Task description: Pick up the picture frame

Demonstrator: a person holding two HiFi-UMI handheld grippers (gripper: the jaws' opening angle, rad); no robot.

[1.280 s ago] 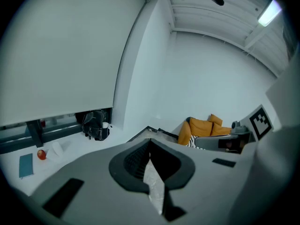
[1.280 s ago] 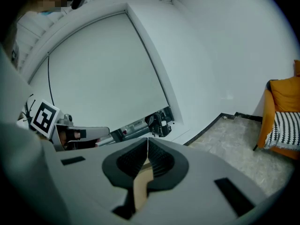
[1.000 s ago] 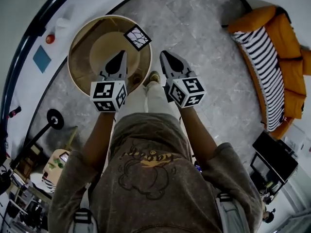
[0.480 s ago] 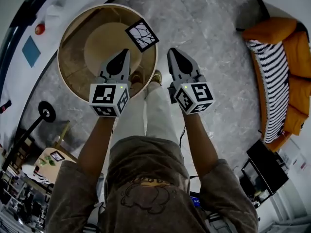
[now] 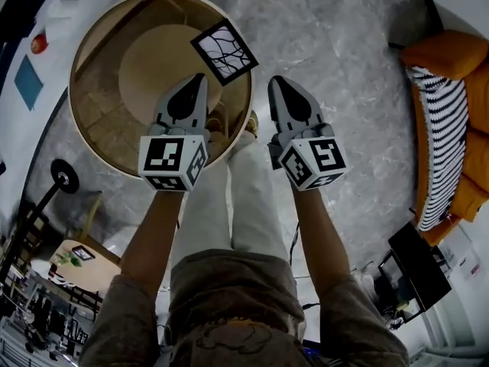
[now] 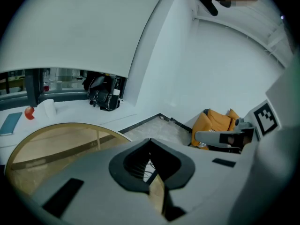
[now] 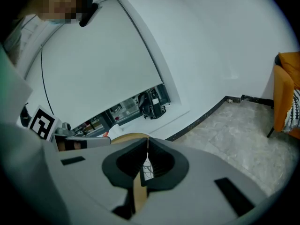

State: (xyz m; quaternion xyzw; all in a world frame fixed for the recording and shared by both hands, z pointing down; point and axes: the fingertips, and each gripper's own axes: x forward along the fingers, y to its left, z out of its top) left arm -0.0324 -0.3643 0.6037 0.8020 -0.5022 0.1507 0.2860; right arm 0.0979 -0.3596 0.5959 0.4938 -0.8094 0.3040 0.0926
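Holding both jaw pairs pressed together and empty, left gripper [image 5: 196, 80] and right gripper [image 5: 276, 83] would likely shove the frame [image 5: 224, 51], just ahead between them on the table [image 5: 98, 125], off its near rim. Forearms extend parallel, grippers side by side, tilted slightly down.

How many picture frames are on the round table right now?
1. The picture frame sits at the round table's far right rim, just beyond the left claw's tip. That claw covers some tabletop, so another could be hidden.
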